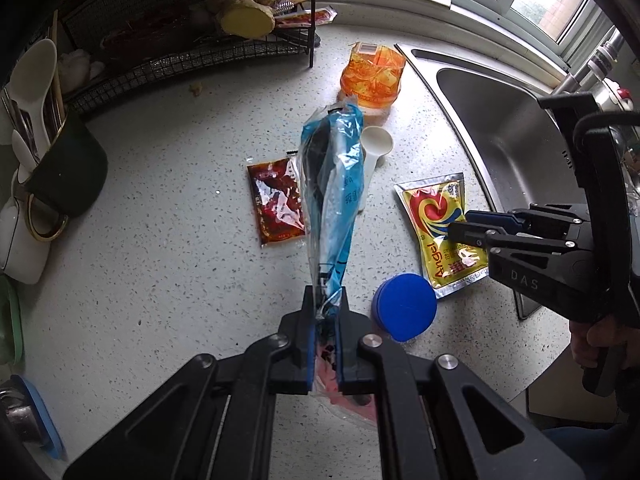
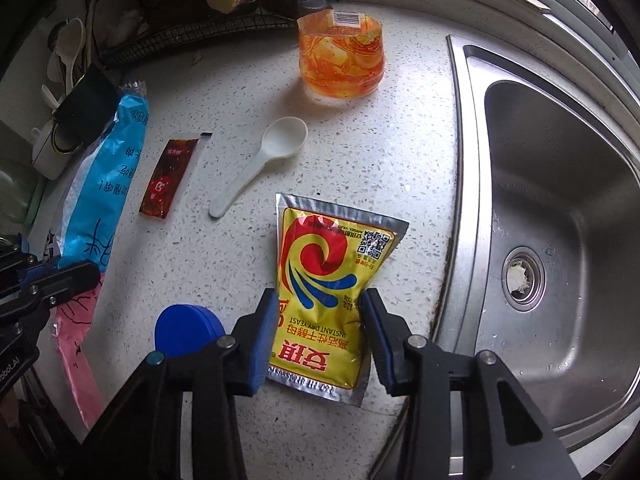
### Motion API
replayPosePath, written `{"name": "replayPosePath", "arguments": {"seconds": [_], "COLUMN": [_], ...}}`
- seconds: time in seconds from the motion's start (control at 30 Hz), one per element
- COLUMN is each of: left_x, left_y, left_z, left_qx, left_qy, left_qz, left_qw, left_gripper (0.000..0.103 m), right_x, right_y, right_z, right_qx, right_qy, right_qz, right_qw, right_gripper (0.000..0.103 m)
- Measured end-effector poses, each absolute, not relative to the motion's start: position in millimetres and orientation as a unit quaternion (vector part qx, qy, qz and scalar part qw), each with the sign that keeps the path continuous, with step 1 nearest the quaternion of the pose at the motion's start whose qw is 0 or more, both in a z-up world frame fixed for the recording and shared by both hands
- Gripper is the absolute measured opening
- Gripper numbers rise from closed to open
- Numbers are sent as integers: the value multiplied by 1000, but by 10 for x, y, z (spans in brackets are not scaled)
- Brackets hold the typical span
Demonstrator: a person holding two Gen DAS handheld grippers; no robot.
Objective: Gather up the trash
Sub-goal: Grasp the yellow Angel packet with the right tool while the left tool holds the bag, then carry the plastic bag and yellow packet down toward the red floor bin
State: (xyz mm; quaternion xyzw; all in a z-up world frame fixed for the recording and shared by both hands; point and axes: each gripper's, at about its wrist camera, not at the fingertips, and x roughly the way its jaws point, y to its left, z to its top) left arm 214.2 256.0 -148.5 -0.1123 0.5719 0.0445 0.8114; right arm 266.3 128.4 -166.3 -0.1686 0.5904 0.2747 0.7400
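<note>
My left gripper (image 1: 325, 308) is shut on a blue and clear plastic bag (image 1: 334, 184) that hangs from its pads above the speckled counter (image 1: 168, 248); the bag's pink end trails below the fingers. The same bag (image 2: 108, 184) shows at the left of the right wrist view. My right gripper (image 2: 319, 298) points down with its blue pads pressing both sides of a yellow yeast packet (image 2: 328, 272), which bows up between them. From the left wrist view the right gripper (image 1: 460, 226) sits on that yeast packet (image 1: 436, 216). A red sauce sachet (image 1: 278, 200) lies flat on the counter.
A white plastic spoon (image 2: 272, 152), an orange food pouch (image 2: 342, 60) and a blue round lid (image 2: 184, 330) sit on the counter. The steel sink (image 2: 560, 200) lies just right of the packet. A black wire rack (image 1: 160, 40) and a utensil holder (image 1: 60, 184) stand at the left.
</note>
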Motion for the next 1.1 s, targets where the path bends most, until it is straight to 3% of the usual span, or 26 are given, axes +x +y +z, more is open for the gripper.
{"name": "replayPosePath", "arguments": {"seconds": [0.3, 0.5, 1.1], "left_x": [2168, 2194, 2066], "left_y": [2446, 2401, 1508], "left_z": [-1513, -1475, -1002], "left_qx": [-111, -105, -58], "left_qy": [575, 573, 542], "left_qz": [37, 36, -10], "left_qw": [810, 812, 839], "left_gripper": [6, 6, 6], "right_x": [2647, 2562, 2287], "right_y": [1283, 1218, 273], "right_z": [-1726, -1653, -817], "right_qx": [-170, -164, -114], "right_qy": [587, 579, 542], "right_qz": [288, 291, 273], "right_qw": [738, 744, 787], "right_gripper": [16, 9, 8]}}
